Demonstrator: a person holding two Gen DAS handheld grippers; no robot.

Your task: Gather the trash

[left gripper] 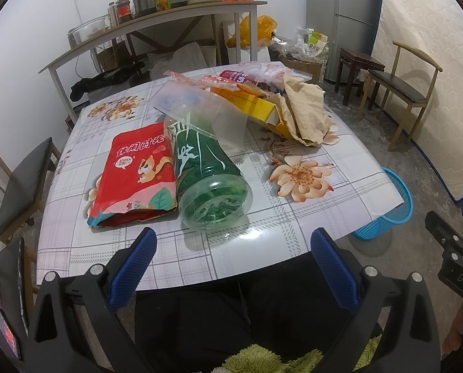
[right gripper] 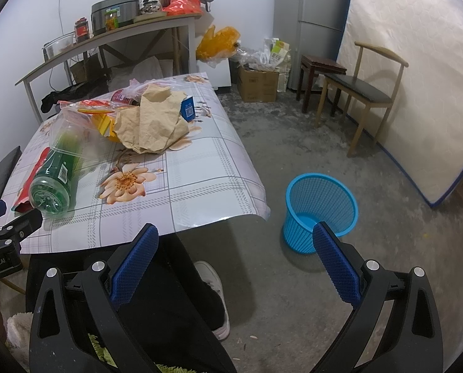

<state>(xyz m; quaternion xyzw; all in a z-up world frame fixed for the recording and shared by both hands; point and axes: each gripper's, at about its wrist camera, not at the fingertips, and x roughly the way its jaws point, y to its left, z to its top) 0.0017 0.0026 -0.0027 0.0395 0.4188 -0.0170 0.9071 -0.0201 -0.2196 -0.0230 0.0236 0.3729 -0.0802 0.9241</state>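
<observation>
A green plastic bottle [left gripper: 209, 174] lies on its side on the flowered table [left gripper: 309, 217], base toward me, with a clear plastic cup [left gripper: 206, 115] over its neck. A red snack bag [left gripper: 135, 174] lies against its left side. Crumpled brown paper [left gripper: 306, 108] and a yellow box [left gripper: 256, 105] sit farther back. My left gripper [left gripper: 231, 242] is open at the table's near edge, just short of the bottle. My right gripper [right gripper: 234, 239] is open over the floor, right of the table, with the blue mesh bin [right gripper: 321, 208] just beyond its right finger. The bottle [right gripper: 56, 180] shows at left there.
A person's dark trousers and white shoe [right gripper: 212, 283] are below the grippers. Chairs stand at the left [left gripper: 20, 186] and the right [right gripper: 361, 93] of the table. A cluttered shelf [left gripper: 156, 21], boxes and bags, a fridge and a leaning mattress [right gripper: 411, 77] line the room.
</observation>
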